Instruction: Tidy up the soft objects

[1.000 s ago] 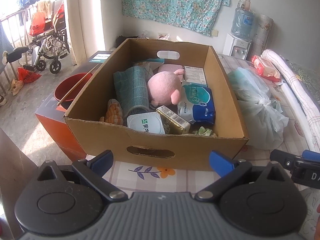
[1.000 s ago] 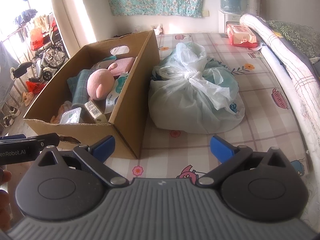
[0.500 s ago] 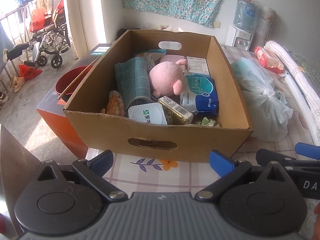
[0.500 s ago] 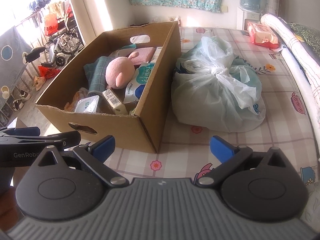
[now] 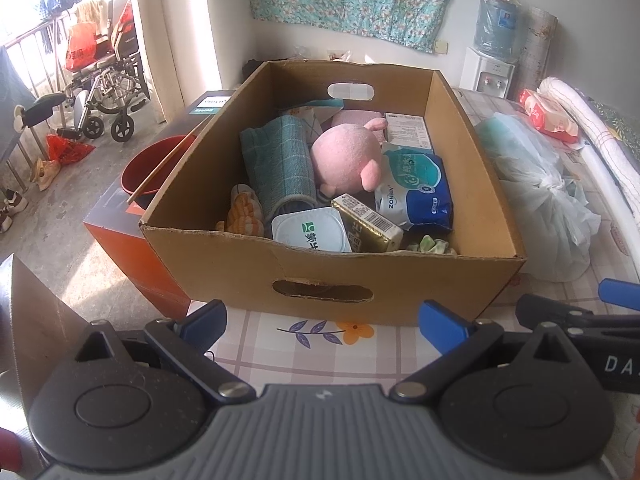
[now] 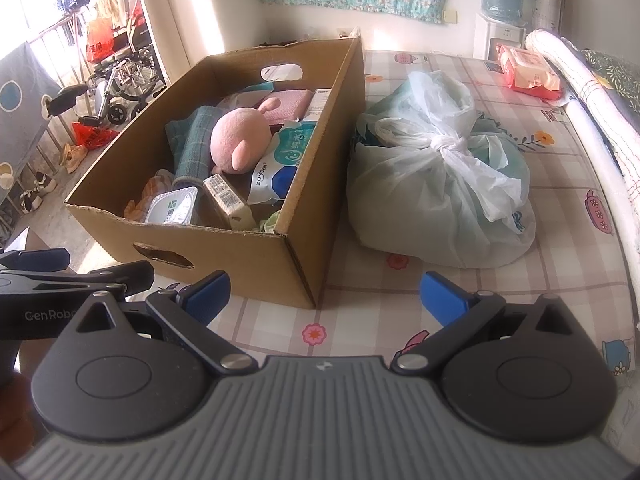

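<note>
While both sit low over the bed's checked sheet [image 6: 400, 312], left tongs [image 5: 322, 322] and right tongs [image 6: 324, 296] are spread wide, gripping nothing. Cardboard box [image 5: 332, 276] just ahead of left tongs; pink plush [image 5: 344, 158] lies inside among packets. Tied plastic bag [image 6: 440, 184] ahead of right tongs, touching the box's side.

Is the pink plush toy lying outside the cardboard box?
No, the pink plush toy lies inside the cardboard box, between a rolled green cloth and a blue packet.
</note>
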`<state>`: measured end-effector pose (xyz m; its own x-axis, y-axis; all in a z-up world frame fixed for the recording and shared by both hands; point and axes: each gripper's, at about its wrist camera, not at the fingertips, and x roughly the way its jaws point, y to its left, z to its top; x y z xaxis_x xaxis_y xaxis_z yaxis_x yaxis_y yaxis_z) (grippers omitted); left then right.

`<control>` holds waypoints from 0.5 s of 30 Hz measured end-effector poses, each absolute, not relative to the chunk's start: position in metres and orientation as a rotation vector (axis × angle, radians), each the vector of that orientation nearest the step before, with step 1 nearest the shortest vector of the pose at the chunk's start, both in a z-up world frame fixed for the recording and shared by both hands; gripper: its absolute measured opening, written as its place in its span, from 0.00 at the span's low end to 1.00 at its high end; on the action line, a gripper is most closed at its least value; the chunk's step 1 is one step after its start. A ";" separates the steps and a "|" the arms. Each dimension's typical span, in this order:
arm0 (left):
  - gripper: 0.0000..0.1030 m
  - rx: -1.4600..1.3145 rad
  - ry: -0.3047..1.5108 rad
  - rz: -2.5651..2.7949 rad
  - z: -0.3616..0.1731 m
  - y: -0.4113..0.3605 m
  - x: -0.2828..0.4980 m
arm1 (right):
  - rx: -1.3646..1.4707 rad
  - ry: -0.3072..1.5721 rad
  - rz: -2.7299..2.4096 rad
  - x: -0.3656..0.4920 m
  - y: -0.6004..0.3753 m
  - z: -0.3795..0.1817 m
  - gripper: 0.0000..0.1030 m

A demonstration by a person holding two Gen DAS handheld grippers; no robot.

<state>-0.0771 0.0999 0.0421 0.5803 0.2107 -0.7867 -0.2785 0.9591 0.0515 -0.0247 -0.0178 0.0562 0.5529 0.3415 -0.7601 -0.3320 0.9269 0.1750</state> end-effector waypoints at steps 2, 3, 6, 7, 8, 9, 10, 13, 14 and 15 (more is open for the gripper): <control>1.00 -0.081 0.904 0.289 0.043 0.101 -0.077 | 0.010 0.899 0.399 -0.024 -0.016 0.057 0.99; 1.00 -0.081 0.901 0.290 0.044 0.102 -0.077 | 0.008 0.897 0.400 -0.023 -0.015 0.058 0.99; 0.99 -0.080 0.896 0.297 0.045 0.104 -0.076 | 0.006 0.895 0.402 -0.021 -0.014 0.059 0.99; 0.99 -0.081 0.894 0.298 0.046 0.104 -0.076 | 0.006 0.894 0.403 -0.020 -0.013 0.060 0.99; 0.99 -0.081 0.892 0.299 0.046 0.105 -0.076 | 0.006 0.894 0.404 -0.020 -0.013 0.060 0.99; 0.99 -0.082 0.892 0.300 0.046 0.105 -0.076 | 0.006 0.893 0.405 -0.020 -0.012 0.060 0.99; 0.99 -0.084 0.890 0.300 0.047 0.106 -0.076 | 0.005 0.893 0.406 -0.019 -0.011 0.061 0.99; 0.99 -0.087 0.889 0.300 0.047 0.108 -0.075 | 0.005 0.893 0.405 -0.019 -0.011 0.061 0.99; 0.99 -0.087 0.889 0.300 0.047 0.108 -0.075 | 0.005 0.893 0.404 -0.019 -0.011 0.061 0.99; 0.99 -0.087 0.889 0.300 0.047 0.108 -0.075 | 0.005 0.894 0.404 -0.019 -0.011 0.061 0.99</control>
